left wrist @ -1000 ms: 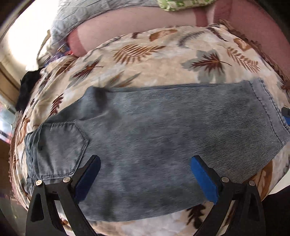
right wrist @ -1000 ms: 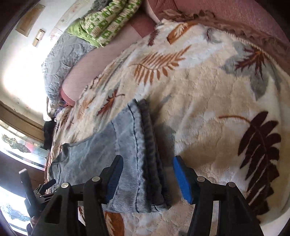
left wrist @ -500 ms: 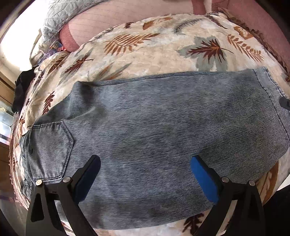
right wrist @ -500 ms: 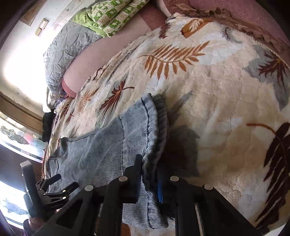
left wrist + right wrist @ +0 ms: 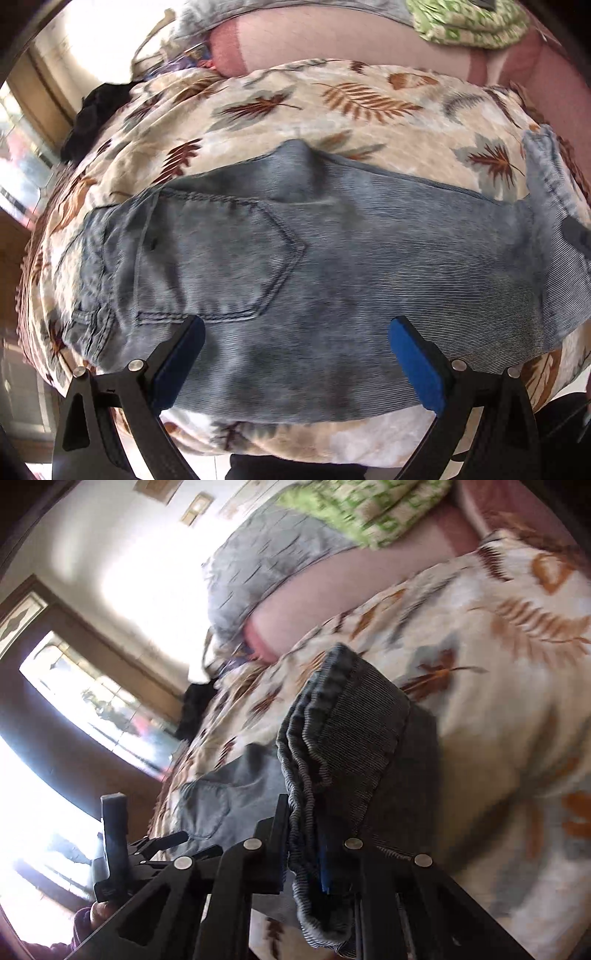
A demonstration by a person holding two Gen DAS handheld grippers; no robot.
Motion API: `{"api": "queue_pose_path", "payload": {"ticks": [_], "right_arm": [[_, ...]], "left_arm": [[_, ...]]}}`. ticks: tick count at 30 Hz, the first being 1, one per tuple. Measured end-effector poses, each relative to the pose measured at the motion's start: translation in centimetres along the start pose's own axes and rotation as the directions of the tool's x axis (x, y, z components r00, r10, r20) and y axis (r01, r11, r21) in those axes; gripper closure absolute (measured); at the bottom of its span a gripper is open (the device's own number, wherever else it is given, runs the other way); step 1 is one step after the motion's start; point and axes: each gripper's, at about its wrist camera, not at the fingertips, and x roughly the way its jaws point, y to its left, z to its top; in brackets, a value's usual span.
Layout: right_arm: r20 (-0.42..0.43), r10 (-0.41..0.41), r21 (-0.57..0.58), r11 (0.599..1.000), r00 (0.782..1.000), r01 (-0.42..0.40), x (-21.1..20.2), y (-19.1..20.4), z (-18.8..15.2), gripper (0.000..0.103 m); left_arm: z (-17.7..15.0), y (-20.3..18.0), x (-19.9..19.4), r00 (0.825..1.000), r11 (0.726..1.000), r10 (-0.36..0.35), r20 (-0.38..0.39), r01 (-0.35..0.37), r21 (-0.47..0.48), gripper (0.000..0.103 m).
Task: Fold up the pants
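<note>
Looking down from the left wrist, the pants [image 5: 332,251] lie flat across the leaf-print blanket [image 5: 362,107], back pocket [image 5: 218,258] up and waistband off to the left edge, while the left gripper [image 5: 295,363] hangs over the near edge with its blue pads spread wide and nothing between them. Far right, the leg end is lifted off the blanket, so this looks like the first fold, cuffs going over toward the waist. A black garment [image 5: 96,114] sits at the blanket's far left corner and a green patterned cloth [image 5: 469,26] on the pink sheet behind, both well clear of the fold path. Over in the right wrist view, things are blurry, but the right gripper [image 5: 317,849] has its jaws nearly together and pinched on the stacked leg hems [image 5: 332,738], which stand up in front of the lens. The left gripper's tool shows down at the lower left. The next move probably calls for carrying the hems across and laying them square on the waistband; the sagging fabric could bunch mid-leg, so the left claw may need to pin it.
</note>
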Motion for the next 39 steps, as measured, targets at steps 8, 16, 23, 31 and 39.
{"api": "queue_pose_path", "payload": {"ticks": [8, 16, 23, 31, 39], "right_arm": [[-0.178, 0.127, 0.072, 0.991, 0.976, -0.116, 11.0, 4.7, -1.7, 0.08], [0.017, 0.11, 0.114, 0.987, 0.994, -0.111, 6.1, 2.1, -0.4, 0.043], [-0.091, -0.09, 0.13, 0.986, 0.992, 0.101, 5.9, -1.5, -0.7, 0.068], [-0.116, -0.161, 0.065, 0.983, 0.98, 0.17, 6.4, -1.6, -0.6, 0.069], [-0.121, -0.316, -0.008, 0.948, 0.941, 0.318, 10.0, -0.9, 0.1, 0.065]], "left_arm": [[-1.0, 4.9, 0.6, 0.999, 0.995, 0.03, -0.012, -0.031, -0.1, 0.003], [-0.7, 3.6, -0.3, 1.0, 0.996, -0.001, 0.031, 0.004, -0.092, 0.003], [0.2, -2.7, -0.3, 0.997, 0.999, -0.022, 0.078, 0.02, 0.027, 0.003], [-0.1, -3.4, 3.4, 0.999, 0.999, 0.012, -0.036, -0.011, 0.033, 0.003], [-1.1, -0.7, 1.1, 1.0, 1.0, 0.012, 0.008, -0.012, 0.004, 0.003]]}}
